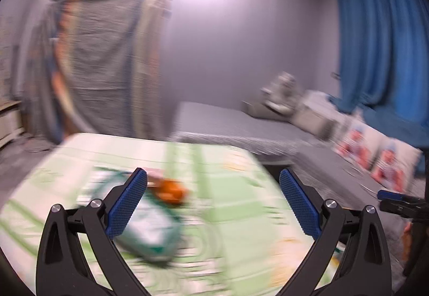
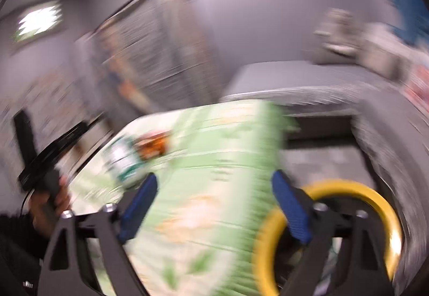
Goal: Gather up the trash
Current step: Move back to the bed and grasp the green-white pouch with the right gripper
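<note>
My left hand-held gripper has its jaws spread wide with nothing between them. Just past its left finger, lying on the green-patterned desk, is one green-and-white packet, and touching its far end is one orange wrapper (everything's blurry, so I can't read any labels). My right hand-held gripper is also wide apart and empty, hovering over the desk's near edge. From that side the same two bits of trash sit off to the upper left of its fingers, well clear of them. One yellow-rimmed bin sits just behind my right finger, beside the desk. One grey bed further back.
</note>
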